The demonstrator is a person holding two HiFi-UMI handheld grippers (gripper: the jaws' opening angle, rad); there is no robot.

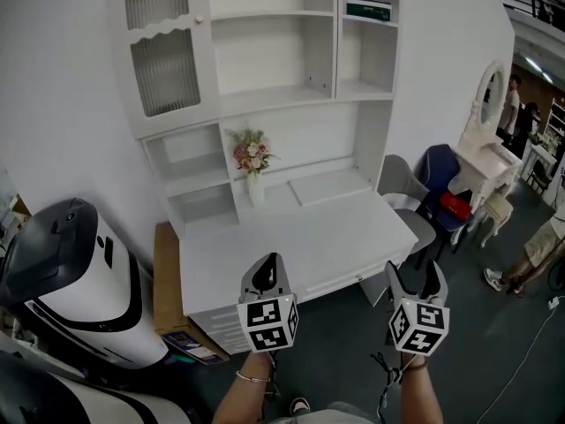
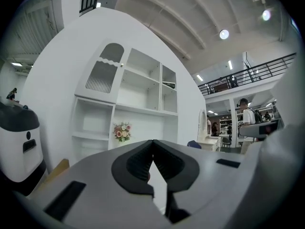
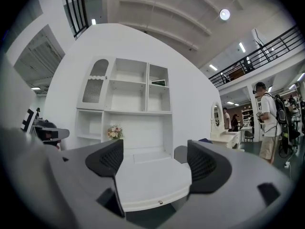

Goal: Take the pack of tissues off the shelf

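Note:
The pack of tissues (image 1: 368, 9), dark green with a white band, lies on the top right shelf of the white shelf unit (image 1: 291, 95). It shows small in the right gripper view (image 3: 158, 82) and as a dark sliver in the left gripper view (image 2: 167, 85). Both grippers hover low in front of the desk (image 1: 300, 237), far below the pack. My left gripper (image 1: 268, 261) is shut, its dark pads meeting with nothing between them (image 2: 152, 151). My right gripper (image 1: 415, 278) stands wide open and empty (image 3: 155, 162).
A vase of pink flowers (image 1: 253, 168) stands at the desk's back. A grey chair (image 1: 402, 193) and a blue chair (image 1: 446, 179) are to the right, then a dressing table with mirror (image 1: 490, 140) and people. A white machine (image 1: 71, 281) and a cardboard box (image 1: 168, 281) stand to the left.

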